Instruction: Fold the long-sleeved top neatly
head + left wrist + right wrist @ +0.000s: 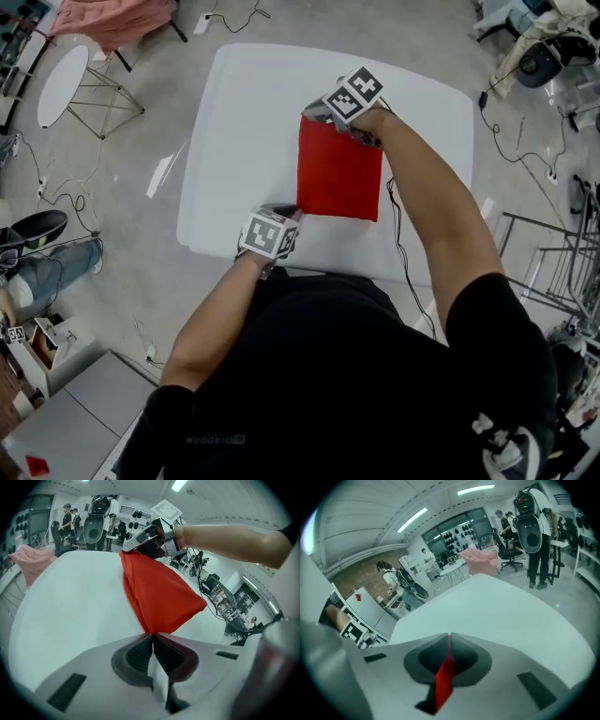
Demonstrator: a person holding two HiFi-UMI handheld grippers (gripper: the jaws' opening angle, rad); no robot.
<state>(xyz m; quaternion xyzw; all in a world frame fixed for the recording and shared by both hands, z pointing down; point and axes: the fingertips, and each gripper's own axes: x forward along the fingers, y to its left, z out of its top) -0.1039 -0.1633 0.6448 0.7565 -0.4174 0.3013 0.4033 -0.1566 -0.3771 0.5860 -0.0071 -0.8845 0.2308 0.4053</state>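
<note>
**Head view:** the red top (339, 178), folded down to a compact rectangle, is lying near the middle of the white table (244, 122). The left gripper (292, 212) is sitting at its near-left corner and the right gripper (311, 118) at its far-left corner, so both are working the same left edge. Person's arms are reaching in from the bottom of the frame. A pink cloth (112, 21) is hanging off to the far left, well apart from the table.

**Left gripper view:** the jaws are standing clenched together w/ a corner of the red top (159, 597) pinched right at the tips of the left gripper (153, 639). The fabric is running up & away from there to the right gripper (129, 549), which is clamping the far corner. The rest is sagging to the right over the white table (70, 602).

**Right gripper view:** the right gripper (449, 641) is clenched too – a thin strip of red top (445, 679) is showing squeezed btwn its pads. Bare white table (501, 616) is spreading out ahead; the pink cloth (480, 559) is showing beyond its far edge.
</note>
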